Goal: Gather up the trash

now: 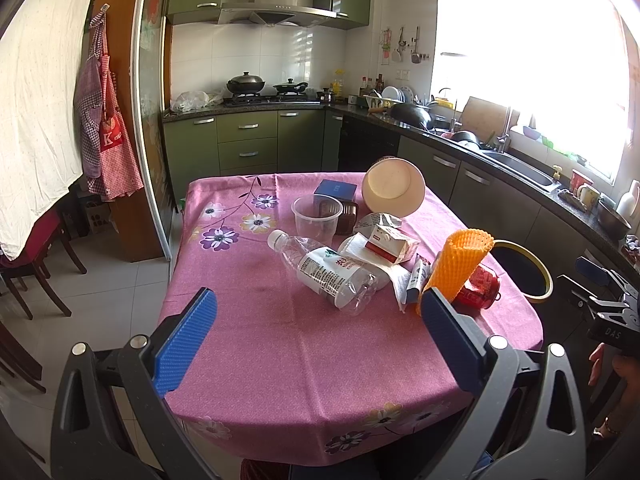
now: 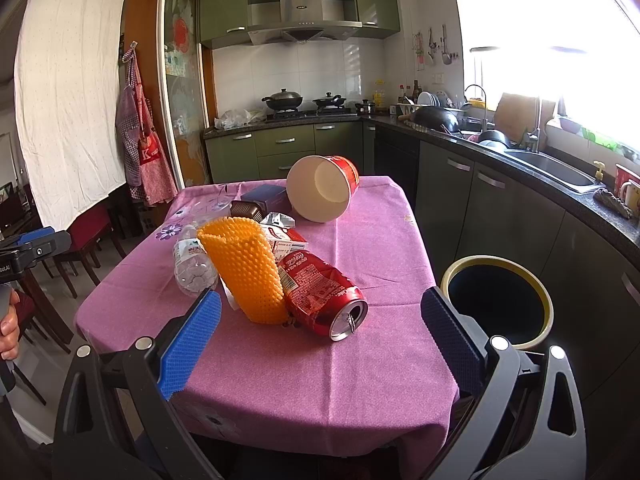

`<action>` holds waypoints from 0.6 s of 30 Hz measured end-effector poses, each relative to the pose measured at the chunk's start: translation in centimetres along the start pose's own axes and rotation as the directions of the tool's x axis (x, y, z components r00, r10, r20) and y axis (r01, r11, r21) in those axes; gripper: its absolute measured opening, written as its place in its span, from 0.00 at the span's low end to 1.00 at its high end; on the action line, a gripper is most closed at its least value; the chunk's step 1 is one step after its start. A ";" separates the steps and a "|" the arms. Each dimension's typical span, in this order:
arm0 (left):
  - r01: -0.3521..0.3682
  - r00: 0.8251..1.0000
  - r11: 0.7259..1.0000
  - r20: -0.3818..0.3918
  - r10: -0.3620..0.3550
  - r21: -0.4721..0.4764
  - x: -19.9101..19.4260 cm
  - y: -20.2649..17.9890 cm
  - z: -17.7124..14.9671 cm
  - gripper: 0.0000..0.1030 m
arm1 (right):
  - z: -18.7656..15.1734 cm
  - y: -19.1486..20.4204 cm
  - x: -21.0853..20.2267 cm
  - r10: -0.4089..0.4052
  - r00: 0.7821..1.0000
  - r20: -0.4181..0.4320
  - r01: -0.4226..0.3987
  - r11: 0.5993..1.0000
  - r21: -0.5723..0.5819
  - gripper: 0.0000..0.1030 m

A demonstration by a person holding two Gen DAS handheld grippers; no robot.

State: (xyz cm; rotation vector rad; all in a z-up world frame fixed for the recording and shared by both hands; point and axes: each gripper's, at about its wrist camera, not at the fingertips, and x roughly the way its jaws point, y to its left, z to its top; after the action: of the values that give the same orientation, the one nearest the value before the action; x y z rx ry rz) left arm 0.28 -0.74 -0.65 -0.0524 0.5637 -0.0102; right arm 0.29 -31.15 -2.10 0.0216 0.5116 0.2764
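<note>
Pink-clothed tabletop still littered with can, bottle, orange foam sleeve, carton and cups; bin beside it apparently unfilled; left tool and right tool open, empty; collection seemingly not begun.

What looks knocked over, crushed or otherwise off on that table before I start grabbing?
Plenty. The red cola can lies on its side, dented. The plastic bottle lies flat, and the big paper bowl is tipped with its mouth sideways. A torn milk carton sits on crumpled paper. No liquid spill shows.
</note>
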 end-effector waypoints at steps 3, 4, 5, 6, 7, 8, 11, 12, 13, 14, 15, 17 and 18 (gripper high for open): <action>0.000 1.000 1.000 -0.001 0.000 0.000 0.0 0.0 0.0 0.94 | -0.2 0.0 0.3 0.002 1.000 -0.005 -0.002 1.000 0.002 0.96; 0.001 1.000 1.000 -0.003 -0.001 0.001 0.1 -0.1 -0.1 0.94 | -0.2 0.0 0.3 0.002 1.000 -0.007 -0.002 1.000 0.003 0.96; 0.000 1.000 1.000 -0.004 0.000 0.002 0.2 -0.1 -0.1 0.94 | -0.3 0.0 0.4 0.001 1.000 -0.009 -0.001 1.000 0.003 0.96; 0.000 1.000 1.000 -0.007 0.000 0.001 0.3 -0.1 -0.1 0.94 | -0.3 -0.1 0.5 0.002 1.000 -0.011 -0.002 1.000 0.004 0.96; -0.001 1.000 1.000 -0.010 0.001 0.000 0.5 -0.1 -0.1 0.94 | -0.3 -0.1 0.6 0.002 1.000 -0.011 -0.002 1.000 0.003 0.96; -0.001 1.000 1.000 -0.014 0.001 0.000 0.8 -0.1 0.0 0.94 | -0.2 -0.1 0.6 0.003 1.000 -0.010 -0.003 1.000 0.001 0.96; 0.000 1.000 1.000 -0.017 0.000 0.007 1.5 0.0 0.5 0.94 | 0.6 -0.1 0.5 -0.009 1.000 0.003 0.009 1.000 -0.017 0.96; -0.003 1.000 1.000 -0.013 0.003 0.012 1.7 0.0 0.9 0.94 | 1.0 -0.2 0.5 -0.012 1.000 0.010 0.012 1.000 -0.024 0.96; -0.008 1.000 1.000 -0.009 0.008 0.014 2.0 0.1 1.2 0.94 | 1.4 -0.4 0.4 -0.014 1.000 0.024 0.015 0.999 -0.032 0.96; -0.010 1.000 1.000 -0.004 0.010 0.012 2.4 0.3 1.8 0.94 | 2.0 -0.5 0.3 -0.019 0.999 0.042 0.021 0.999 -0.039 0.96; -0.009 1.000 1.000 -0.001 0.009 0.009 2.9 0.5 2.3 0.94 | 2.7 -0.7 0.2 -0.021 0.998 0.061 0.024 0.998 -0.049 0.96; -0.003 1.000 1.000 0.001 0.003 0.000 3.9 0.9 3.4 0.94 | 4.3 -1.1 0.2 -0.015 0.995 0.097 0.022 0.997 -0.070 0.96; -0.001 1.000 1.000 0.003 0.001 -0.005 4.7 1.2 4.1 0.94 | 5.2 -1.4 0.4 -0.011 0.993 0.114 0.020 0.997 -0.077 0.96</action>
State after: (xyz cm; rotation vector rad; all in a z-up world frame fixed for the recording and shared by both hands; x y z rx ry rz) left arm 6.44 0.51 0.29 -0.0568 0.5603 -0.0073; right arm 3.49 -32.10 2.14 -0.0426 0.3880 0.2785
